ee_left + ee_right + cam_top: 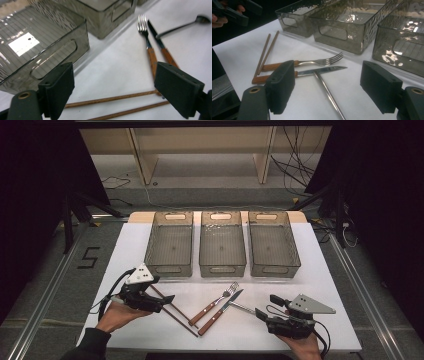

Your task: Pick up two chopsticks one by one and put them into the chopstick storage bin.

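Your left gripper [167, 299], jaws spread, hovers over the chopsticks [112, 98] at lower left; centre both sticks before pinching. Right gripper [262, 311] waits, jaws spread.

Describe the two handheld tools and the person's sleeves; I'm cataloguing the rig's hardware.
Both tools are black. The left tool and right tool each carry a grey three-cornered plate with dark dots on top and trail a black cable. In the gripper views, each has two blocky black jaws on arms with brass-coloured rivets. A dark sleeve covers the left forearm.
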Tool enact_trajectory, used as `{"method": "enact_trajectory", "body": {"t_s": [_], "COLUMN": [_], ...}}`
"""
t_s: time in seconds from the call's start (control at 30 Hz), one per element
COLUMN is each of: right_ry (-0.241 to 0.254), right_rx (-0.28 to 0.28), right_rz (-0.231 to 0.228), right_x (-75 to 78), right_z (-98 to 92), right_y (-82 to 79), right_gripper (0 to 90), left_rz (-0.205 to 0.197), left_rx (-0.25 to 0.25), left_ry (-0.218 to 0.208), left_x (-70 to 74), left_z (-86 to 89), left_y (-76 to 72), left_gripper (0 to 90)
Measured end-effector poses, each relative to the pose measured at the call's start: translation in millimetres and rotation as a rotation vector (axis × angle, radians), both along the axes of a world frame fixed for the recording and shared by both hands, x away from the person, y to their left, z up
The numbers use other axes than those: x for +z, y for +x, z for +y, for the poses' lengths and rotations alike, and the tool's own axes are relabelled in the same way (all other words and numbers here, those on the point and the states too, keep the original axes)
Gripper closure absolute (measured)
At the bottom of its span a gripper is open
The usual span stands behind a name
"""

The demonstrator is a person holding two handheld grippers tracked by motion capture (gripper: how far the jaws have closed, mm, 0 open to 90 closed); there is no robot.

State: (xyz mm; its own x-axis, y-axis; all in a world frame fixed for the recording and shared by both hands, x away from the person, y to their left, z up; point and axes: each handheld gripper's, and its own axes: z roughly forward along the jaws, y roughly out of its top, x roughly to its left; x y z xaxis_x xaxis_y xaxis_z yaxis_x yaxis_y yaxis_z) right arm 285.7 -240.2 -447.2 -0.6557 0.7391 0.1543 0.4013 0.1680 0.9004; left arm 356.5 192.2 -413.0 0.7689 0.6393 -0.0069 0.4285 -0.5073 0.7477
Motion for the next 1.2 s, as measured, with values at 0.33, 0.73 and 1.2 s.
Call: {"method": "enact_trajectory", "body": {"t_s": [0.33, 0.73, 1.2], "right_ry": [-0.006, -0.009, -0.014], "right_rx": [0.006, 0.007, 0.005], "right_rz": [0.011, 0.015, 0.021], "right_x": [-0.6, -1.1, -2.0], "right_z": [0.1, 0.8, 0.3], "right_y": [0.3, 0.5, 1.4], "right_gripper": [28.6, 28.8, 29.1], "left_rz": [0.075, 0.135, 0.161], "left_rx": [-0.121, -0.244, -0.340], "left_ry": [0.235, 0.412, 0.557], "left_x": [-6.3, -19.1, -34.7], "left_z": [-19.2, -34.0, -47.1], "left_y": [17.7, 29.1, 34.8], "left_gripper": [16.8, 19.9, 27.2]}}
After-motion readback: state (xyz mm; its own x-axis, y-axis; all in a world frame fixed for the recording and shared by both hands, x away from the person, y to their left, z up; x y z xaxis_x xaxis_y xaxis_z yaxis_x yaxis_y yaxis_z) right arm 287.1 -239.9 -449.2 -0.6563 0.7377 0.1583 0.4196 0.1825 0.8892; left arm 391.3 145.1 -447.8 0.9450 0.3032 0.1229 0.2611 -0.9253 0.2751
